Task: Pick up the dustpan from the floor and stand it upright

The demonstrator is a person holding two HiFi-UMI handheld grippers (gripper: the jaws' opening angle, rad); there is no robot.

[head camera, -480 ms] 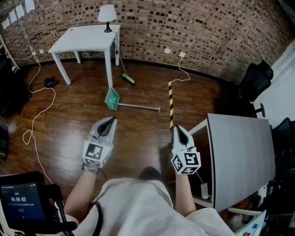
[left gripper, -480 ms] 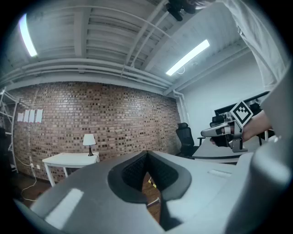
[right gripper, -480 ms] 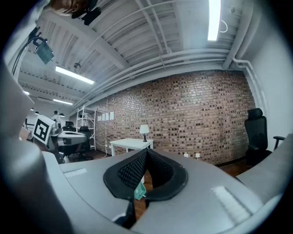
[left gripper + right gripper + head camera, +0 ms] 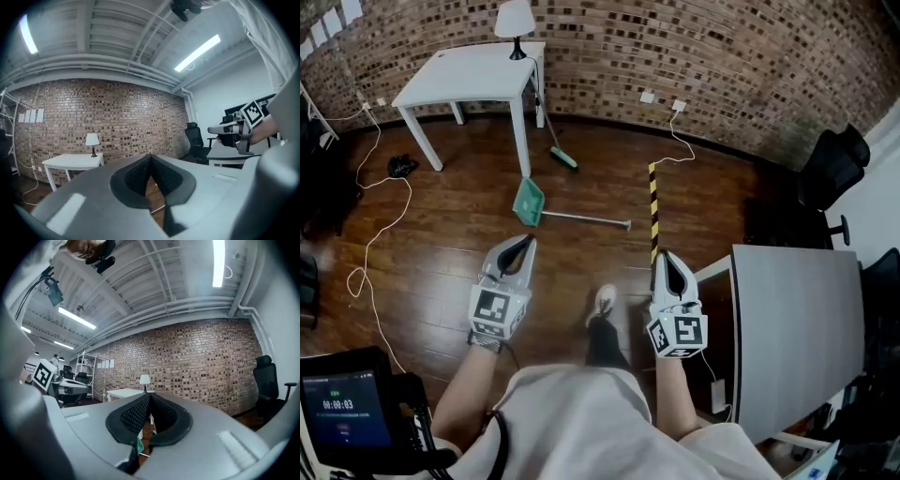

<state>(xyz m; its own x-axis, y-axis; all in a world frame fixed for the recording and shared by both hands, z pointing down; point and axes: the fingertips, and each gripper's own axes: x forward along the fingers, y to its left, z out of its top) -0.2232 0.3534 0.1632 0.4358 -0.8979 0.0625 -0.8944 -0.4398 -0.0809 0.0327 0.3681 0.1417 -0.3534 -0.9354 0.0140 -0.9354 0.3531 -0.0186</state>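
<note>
Looks like a loft-style office or lab workspace: long brick wall (image 4: 722, 56) with sockets (image 4: 648, 97) and sheets of paper (image 4: 339, 11) pinned up, dark wood floor (image 4: 441, 234) crossed by a loose white cable (image 4: 391, 225) and marked with a strip of yellow-black tape (image 4: 654, 211). Furnished with a white desk (image 4: 469, 80) carrying a lamp (image 4: 515, 19), a grey desk (image 4: 797, 328) and black office chairs (image 4: 830, 169), with a metal rack (image 4: 86, 373) by the wall and a small screen (image 4: 342, 412) showing a timer. Overhead, bare beams (image 4: 154, 268) and pipes (image 4: 243, 296) painted pale, lit by long tube lights (image 4: 197, 52).
</note>
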